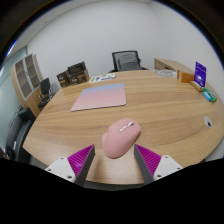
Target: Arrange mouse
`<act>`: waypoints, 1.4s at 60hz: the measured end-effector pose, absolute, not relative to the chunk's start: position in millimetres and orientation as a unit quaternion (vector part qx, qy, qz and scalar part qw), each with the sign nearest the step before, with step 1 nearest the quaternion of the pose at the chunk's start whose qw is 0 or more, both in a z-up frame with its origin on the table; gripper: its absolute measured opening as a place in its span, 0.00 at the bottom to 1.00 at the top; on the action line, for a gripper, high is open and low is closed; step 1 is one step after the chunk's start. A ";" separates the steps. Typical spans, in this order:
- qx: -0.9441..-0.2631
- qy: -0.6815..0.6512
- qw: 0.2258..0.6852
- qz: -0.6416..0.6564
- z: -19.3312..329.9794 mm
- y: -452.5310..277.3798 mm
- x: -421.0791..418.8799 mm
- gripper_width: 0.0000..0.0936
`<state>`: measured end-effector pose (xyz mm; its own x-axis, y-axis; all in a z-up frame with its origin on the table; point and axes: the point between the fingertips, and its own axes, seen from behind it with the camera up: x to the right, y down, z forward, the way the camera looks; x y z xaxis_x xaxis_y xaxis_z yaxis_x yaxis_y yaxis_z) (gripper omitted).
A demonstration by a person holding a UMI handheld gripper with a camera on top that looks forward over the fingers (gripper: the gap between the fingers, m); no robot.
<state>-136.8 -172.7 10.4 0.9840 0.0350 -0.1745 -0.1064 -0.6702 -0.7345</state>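
Observation:
A pink mouse (120, 136) lies on the wooden table (60, 125), between the tips of my two fingers and reaching a little beyond them. My gripper (115, 150) is open: the left pad (78, 160) stands clear of the mouse with a gap, and the right pad (150, 157) is close beside it. A pale pink and lilac mouse mat (99, 96) lies flat farther ahead and to the left, apart from the mouse.
A purple box (200, 73) and a teal object (209, 96) stand at the table's right side, with a small item (208, 121) nearer. Office chairs (126, 60) ring the table. A shelf unit (28, 76) stands at the left wall.

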 end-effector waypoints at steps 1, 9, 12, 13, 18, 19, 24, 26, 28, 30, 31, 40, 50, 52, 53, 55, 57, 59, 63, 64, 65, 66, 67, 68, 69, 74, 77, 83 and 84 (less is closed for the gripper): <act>-0.910 0.019 0.403 0.089 8.1 -169.8 -136.9 0.88; -0.916 0.019 0.389 0.094 -4.2 -146.1 -132.7 0.88; -0.917 0.017 0.389 0.089 -5.7 -137.2 -132.3 0.88; -0.916 0.015 0.390 0.089 -5.5 -133.9 -132.8 0.88; -0.918 0.003 0.388 0.083 -7.3 -116.9 -139.1 0.88; -0.918 0.001 0.389 0.082 -7.9 -113.8 -139.9 0.88; -0.918 -0.010 0.391 0.068 -8.3 -98.6 -144.8 0.87; -0.917 -0.015 0.393 0.062 -10.0 -93.6 -145.9 0.86; -0.917 -0.023 0.395 0.052 -11.2 -89.4 -146.6 0.82; -0.917 -0.035 0.395 0.036 -13.0 -86.2 -145.0 0.70; -0.916 -0.039 0.398 0.030 -11.3 -83.9 -145.7 0.67; -0.920 -0.008 0.392 0.014 -13.1 -85.7 -140.8 0.50; -0.923 0.007 0.384 -0.019 -9.5 -85.9 -141.7 0.45; -0.925 0.017 0.378 -0.016 -6.5 -86.2 -145.6 0.45; -0.925 0.022 0.379 -0.016 -1.8 -84.0 -146.8 0.45; -0.922 0.023 0.386 -0.022 9.6 -77.2 -149.7 0.45; -0.918 0.022 0.394 -0.032 22.2 -68.1 -151.6 0.45; -0.915 0.023 0.401 -0.033 34.4 -56.8 -157.2 0.45; -0.910 0.029 0.413 -0.013 55.8 -27.4 -174.7 0.45; -0.909 0.027 0.416 -0.010 59.8 -19.1 -178.2 0.45; -0.908 0.025 0.419 -0.008 63.5 -10.4 -181.2 0.45; -0.907 0.021 0.420 -0.010 67.5 -0.7 -185.5 0.45; -0.906 0.017 0.423 -0.011 70.1 8.8 -187.9 0.45; -0.904 0.014 0.426 -0.013 72.0 18.5 -189.7 0.45; -0.904 0.011 0.428 -0.014 72.9 27.9 -191.5 0.45; -0.903 0.005 0.430 -0.006 69.3 72.7 -203.5 0.45; -0.907 0.004 0.422 0.002 60.6 93.4 -209.1 0.45; -0.913 -0.015 0.407 0.006 42.1 124.3 -216.0 0.45; -0.914 -0.017 0.404 0.007 38.6 127.7 -216.8 0.45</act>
